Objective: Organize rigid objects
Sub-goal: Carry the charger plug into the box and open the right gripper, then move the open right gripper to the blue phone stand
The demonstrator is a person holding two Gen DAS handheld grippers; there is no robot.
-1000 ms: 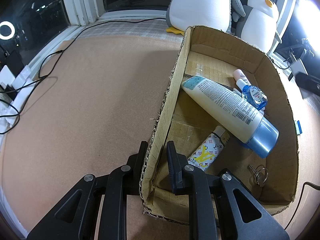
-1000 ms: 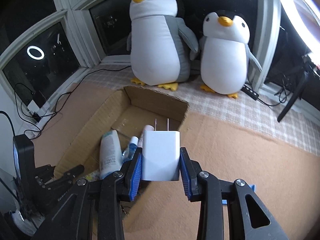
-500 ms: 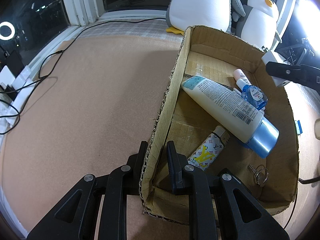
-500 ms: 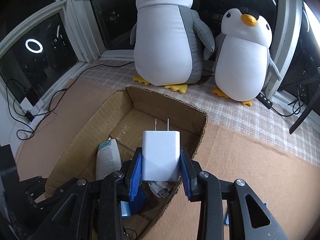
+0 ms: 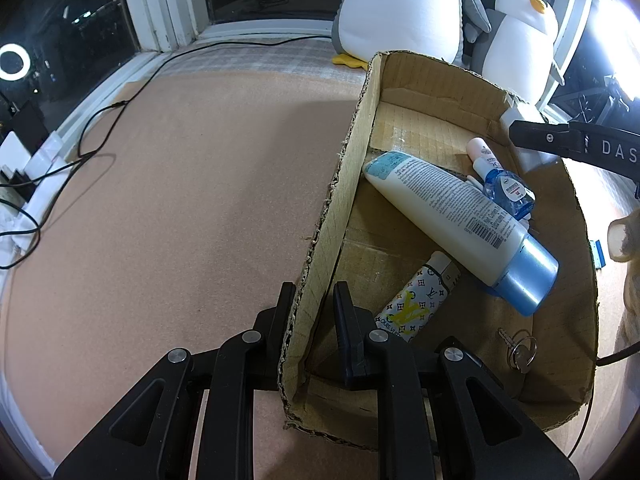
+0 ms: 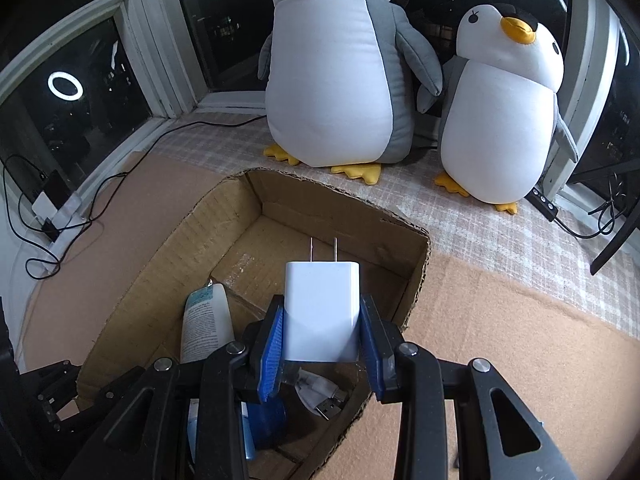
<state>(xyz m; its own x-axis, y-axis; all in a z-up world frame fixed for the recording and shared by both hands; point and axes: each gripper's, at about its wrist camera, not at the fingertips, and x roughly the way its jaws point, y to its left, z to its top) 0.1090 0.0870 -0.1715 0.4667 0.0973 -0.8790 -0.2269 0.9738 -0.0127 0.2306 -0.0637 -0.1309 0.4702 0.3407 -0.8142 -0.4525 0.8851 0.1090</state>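
Observation:
A shallow cardboard box [image 5: 568,216] [image 6: 344,216] lies on the brown mat. My left gripper [image 5: 312,300] is shut on the box's near left wall. Inside lie a white lotion bottle with a blue cap [image 5: 460,220] [image 6: 206,324], a small blue bottle [image 5: 506,192], a patterned lighter [image 5: 416,304], a key on a ring [image 5: 520,350] and a USB cable end [image 6: 324,400]. My right gripper [image 6: 322,328] is shut on a white wall charger [image 6: 322,312] [image 5: 520,114], prongs pointing away, held over the box's right side.
Two plush penguins [image 6: 340,64] [image 6: 508,112] sit on the checked cloth behind the box. Black cables [image 5: 80,152] trail along the left by the window sill. A small blue item [image 5: 599,254] lies on the mat right of the box. A hand [image 5: 624,240] shows at the right edge.
My right gripper with the charger has come forward and lower over the box, and now shows in the left wrist view. The left gripper and the box stay put.

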